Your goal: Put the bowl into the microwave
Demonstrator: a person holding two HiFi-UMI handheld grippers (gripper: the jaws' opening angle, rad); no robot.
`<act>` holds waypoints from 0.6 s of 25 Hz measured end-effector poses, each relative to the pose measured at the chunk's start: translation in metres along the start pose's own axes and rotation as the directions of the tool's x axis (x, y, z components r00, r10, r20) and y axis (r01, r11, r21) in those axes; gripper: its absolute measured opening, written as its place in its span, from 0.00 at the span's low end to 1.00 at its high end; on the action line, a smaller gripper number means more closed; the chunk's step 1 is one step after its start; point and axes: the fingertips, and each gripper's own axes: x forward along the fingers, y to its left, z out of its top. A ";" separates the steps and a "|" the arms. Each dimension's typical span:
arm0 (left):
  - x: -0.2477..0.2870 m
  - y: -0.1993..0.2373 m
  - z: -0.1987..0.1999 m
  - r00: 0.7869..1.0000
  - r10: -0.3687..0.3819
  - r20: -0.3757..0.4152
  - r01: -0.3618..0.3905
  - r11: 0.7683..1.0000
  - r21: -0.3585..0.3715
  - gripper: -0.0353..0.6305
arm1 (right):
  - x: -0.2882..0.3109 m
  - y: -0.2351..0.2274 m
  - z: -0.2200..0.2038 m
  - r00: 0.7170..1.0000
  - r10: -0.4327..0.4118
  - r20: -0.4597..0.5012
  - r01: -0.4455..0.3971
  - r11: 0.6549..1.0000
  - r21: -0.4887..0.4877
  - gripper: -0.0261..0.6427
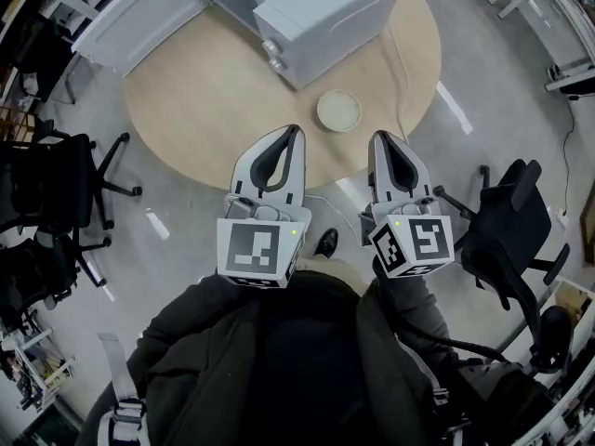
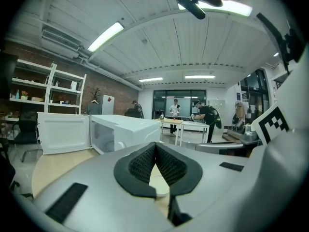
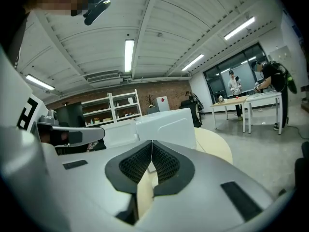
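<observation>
A pale, shallow bowl [image 1: 338, 111] sits on the round wooden table [image 1: 195, 91], just in front of the white microwave [image 1: 325, 12]. The microwave's door [image 1: 139, 17] is swung wide open to the left. My left gripper [image 1: 295, 130] is shut and empty; its tip hovers at the table's near edge, left of the bowl and short of it. My right gripper [image 1: 378, 137] is also shut and empty, just right of the bowl and short of it. In the left gripper view the microwave [image 2: 123, 128] and its open door [image 2: 63, 132] lie beyond the shut gripper [image 2: 155, 144]. The right gripper view shows the microwave [image 3: 166, 124] past the shut gripper [image 3: 152, 142].
Black office chairs stand on the floor left [image 1: 56, 189] and right [image 1: 511, 230] of the table. A thin cable [image 1: 402, 68] runs across the table's right side. People stand at distant tables [image 2: 193, 124]. Shelves [image 2: 43, 88] line the brick wall.
</observation>
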 end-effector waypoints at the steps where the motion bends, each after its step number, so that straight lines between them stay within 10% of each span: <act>1: 0.004 0.009 0.001 1.000 0.003 0.003 -0.003 1.000 -0.013 0.07 | 0.008 0.000 0.000 1.000 -0.004 -0.009 0.004 1.000 -0.008 0.05; 15: 0.041 0.058 0.004 1.000 0.002 0.000 -0.002 1.000 -0.021 0.07 | 0.066 -0.015 0.027 0.999 -0.054 -0.009 0.053 0.996 -0.077 0.05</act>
